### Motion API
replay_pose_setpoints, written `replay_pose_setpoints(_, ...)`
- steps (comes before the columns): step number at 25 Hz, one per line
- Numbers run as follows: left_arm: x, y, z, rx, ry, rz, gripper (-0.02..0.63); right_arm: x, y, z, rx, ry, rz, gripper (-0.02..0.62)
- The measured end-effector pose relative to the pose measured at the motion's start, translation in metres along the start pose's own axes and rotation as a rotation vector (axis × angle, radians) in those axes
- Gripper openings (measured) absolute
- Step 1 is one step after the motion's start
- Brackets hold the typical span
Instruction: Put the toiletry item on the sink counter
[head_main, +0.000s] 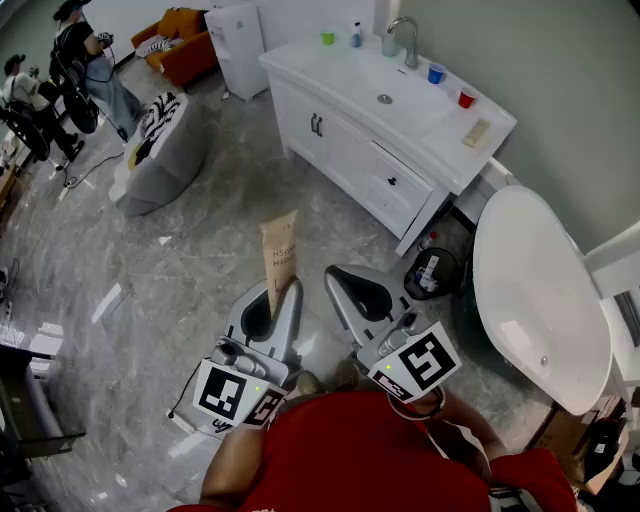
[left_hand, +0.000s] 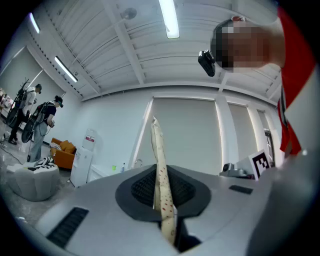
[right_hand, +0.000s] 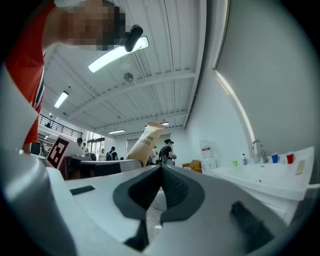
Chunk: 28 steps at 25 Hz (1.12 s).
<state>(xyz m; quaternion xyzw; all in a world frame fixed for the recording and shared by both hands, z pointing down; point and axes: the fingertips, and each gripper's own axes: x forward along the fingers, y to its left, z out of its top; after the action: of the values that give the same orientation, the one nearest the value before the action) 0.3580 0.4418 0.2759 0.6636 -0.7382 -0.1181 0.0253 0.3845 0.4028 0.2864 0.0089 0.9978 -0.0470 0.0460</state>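
Note:
My left gripper (head_main: 277, 300) is shut on a flat tan toiletry packet (head_main: 280, 254) with dark print, which sticks up past the jaws. In the left gripper view the packet (left_hand: 162, 185) shows edge-on, pinched between the dark pads. My right gripper (head_main: 347, 287) is beside it, jaws closed together with nothing between them (right_hand: 161, 189); the packet (right_hand: 143, 142) shows to its left. The white sink counter (head_main: 455, 150) stands ahead at the wall, well beyond both grippers, with a basin and faucet (head_main: 405, 38).
On the counter sit a green cup (head_main: 327, 38), a small bottle (head_main: 356, 35), a blue cup (head_main: 436, 73), a red cup (head_main: 466, 98) and a soap bar (head_main: 477, 132). A white bathtub (head_main: 540, 300) is at right, a black bin (head_main: 432, 272) below the counter, a grey seat (head_main: 160, 150) and people at left.

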Motion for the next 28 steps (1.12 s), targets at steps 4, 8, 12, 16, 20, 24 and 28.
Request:
replay_pose_setpoints(4, 0.006, -0.001, -0.001, -0.001, -0.001, -0.001, 0.038, -0.001, -0.006, 0.000, -0.002, -0.002, -0.001, 0.029)
replay_pose_setpoints(8, 0.012, -0.002, -0.002, 0.002, 0.000, 0.000, 0.038, -0.002, -0.012, 0.002, -0.010, -0.005, -0.002, 0.029)
replay_pose_setpoints(12, 0.024, -0.002, -0.003, 0.001, -0.003, 0.002, 0.038, -0.002, -0.021, 0.006, 0.014, -0.024, 0.021, 0.029)
replay_pose_setpoints(16, 0.037, 0.000, -0.004, -0.006, -0.008, 0.012, 0.038, -0.001, -0.039, 0.011, 0.012, -0.037, 0.005, 0.029)
replay_pose_setpoints(20, 0.052, 0.003, -0.006, -0.006, -0.015, 0.031, 0.038, 0.000, -0.057, 0.014, -0.008, -0.038, 0.003, 0.029)
replay_pose_setpoints(24, 0.067, 0.009, -0.006, -0.007, -0.021, 0.050, 0.038, 0.004, -0.071, 0.015, -0.017, -0.037, 0.013, 0.031)
replay_pose_setpoints(28, 0.077, 0.019, -0.008, -0.013, -0.014, 0.061, 0.038, 0.012, -0.081, 0.012, -0.009, -0.031, 0.017, 0.031)
